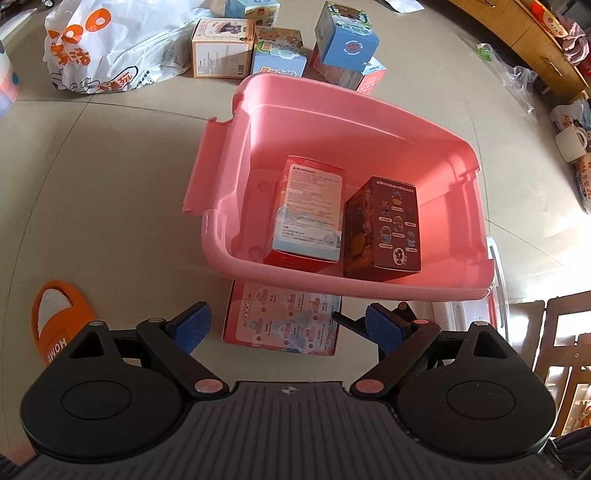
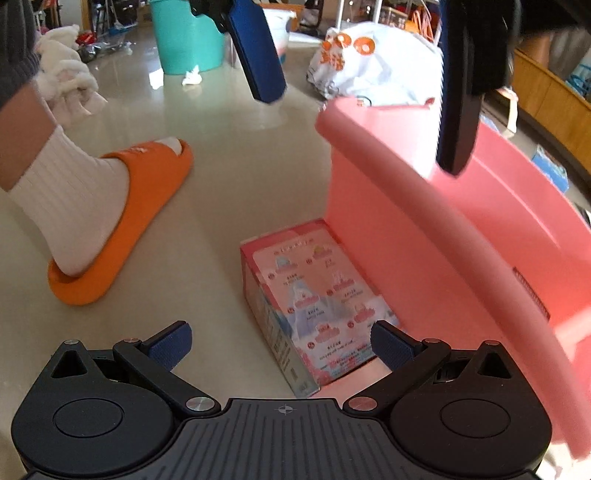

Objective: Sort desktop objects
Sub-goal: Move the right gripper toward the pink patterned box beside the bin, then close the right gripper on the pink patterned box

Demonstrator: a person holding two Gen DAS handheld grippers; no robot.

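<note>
A pink plastic bin (image 1: 236, 122) stands on the floor. Inside it lie a red-and-white box (image 1: 310, 214) and a dark red box (image 1: 384, 229), side by side. A pink picture box (image 1: 282, 325) (image 2: 314, 302) lies flat on the floor against the bin's near wall. My left gripper (image 1: 287, 310) hovers open above that box, and its blue pads (image 2: 258, 55) show at the top of the right wrist view. My right gripper (image 2: 281, 328) is low and open, with the pink box just ahead between its fingers, untouched.
Several small boxes (image 1: 280, 51) stand beyond the bin, next to a white printed bag (image 1: 103, 48). A person's foot in a white sock and orange slipper (image 2: 122, 221) is to the left. A teal bucket (image 2: 184, 40) is far back. Wooden furniture (image 1: 524, 29) is at the right.
</note>
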